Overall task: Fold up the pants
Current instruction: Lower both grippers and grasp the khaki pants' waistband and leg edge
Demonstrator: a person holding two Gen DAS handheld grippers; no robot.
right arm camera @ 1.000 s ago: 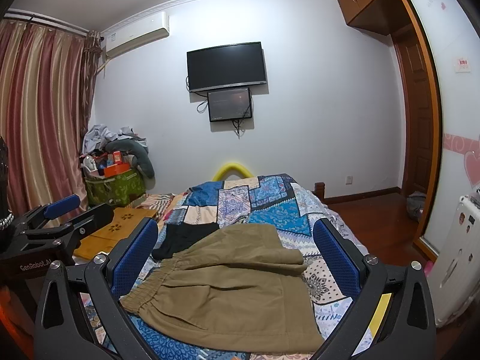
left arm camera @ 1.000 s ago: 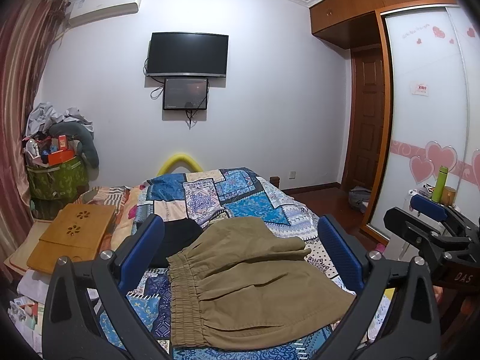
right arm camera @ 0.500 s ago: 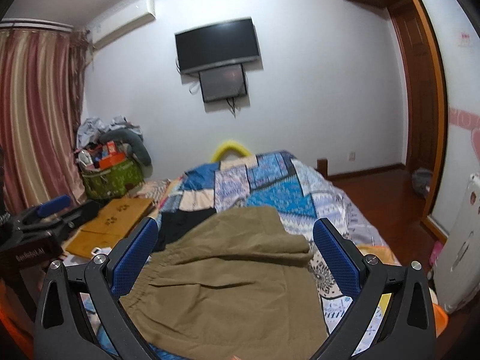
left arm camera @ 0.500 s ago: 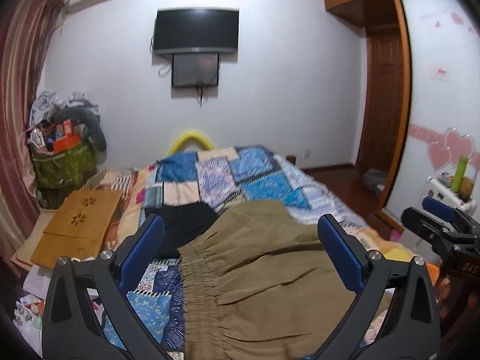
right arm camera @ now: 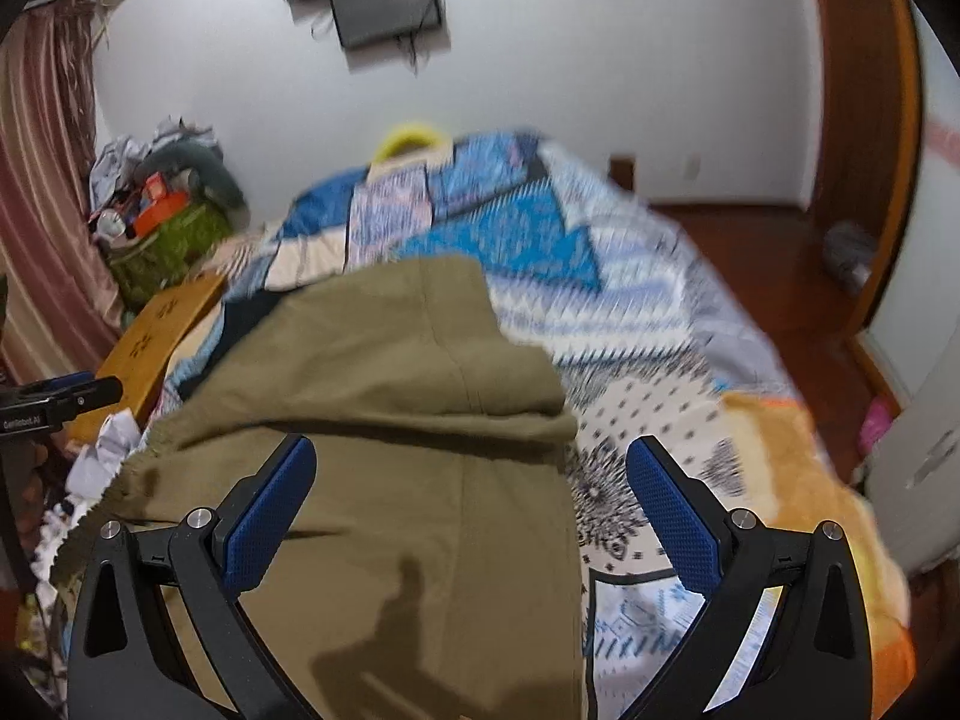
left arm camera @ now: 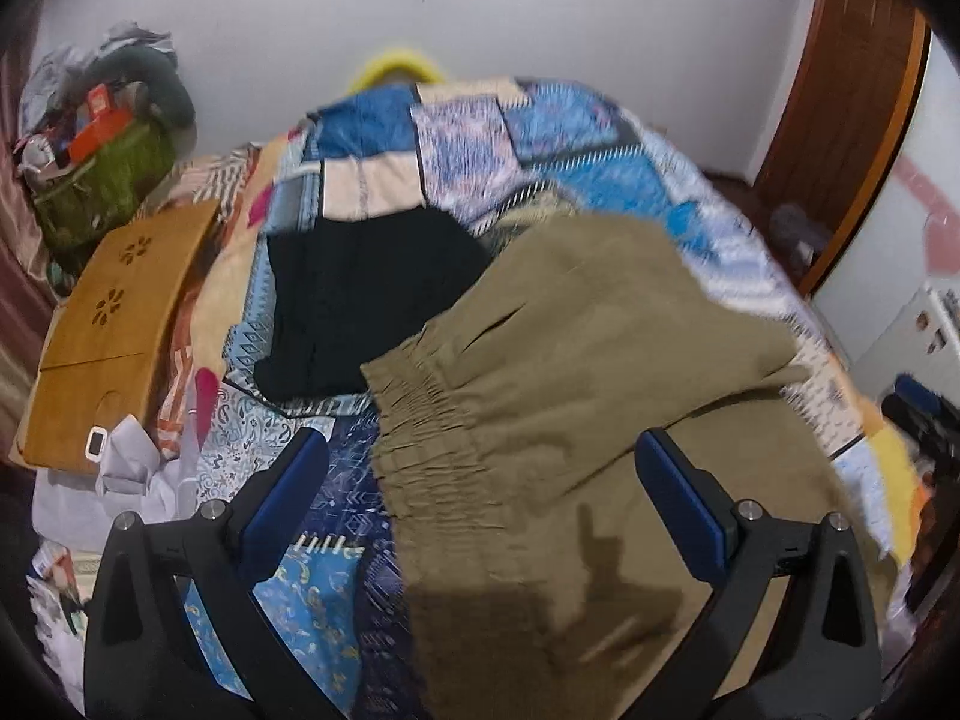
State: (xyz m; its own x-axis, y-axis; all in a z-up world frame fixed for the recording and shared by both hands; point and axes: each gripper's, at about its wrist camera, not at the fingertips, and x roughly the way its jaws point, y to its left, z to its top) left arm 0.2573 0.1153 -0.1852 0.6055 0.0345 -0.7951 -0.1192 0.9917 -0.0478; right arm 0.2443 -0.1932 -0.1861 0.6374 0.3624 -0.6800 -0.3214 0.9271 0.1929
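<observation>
Olive-brown pants lie spread on the patchwork bedspread, elastic waistband toward the left, one part folded over on top. They also show in the right wrist view. My left gripper is open and empty, hovering above the waistband area. My right gripper is open and empty, hovering above the pants' right portion, near their right edge. The other gripper's tip shows at the left edge of the right wrist view.
A black garment lies on the bed left of the pants. A wooden lap tray and crumpled white paper sit at the left bedside. A green basket of clutter stands in the corner. Wood floor and wardrobe are right.
Both grippers have tilted down and moved closer over the pants, which now fill more of each view. Both stay open. The pants have not moved.
</observation>
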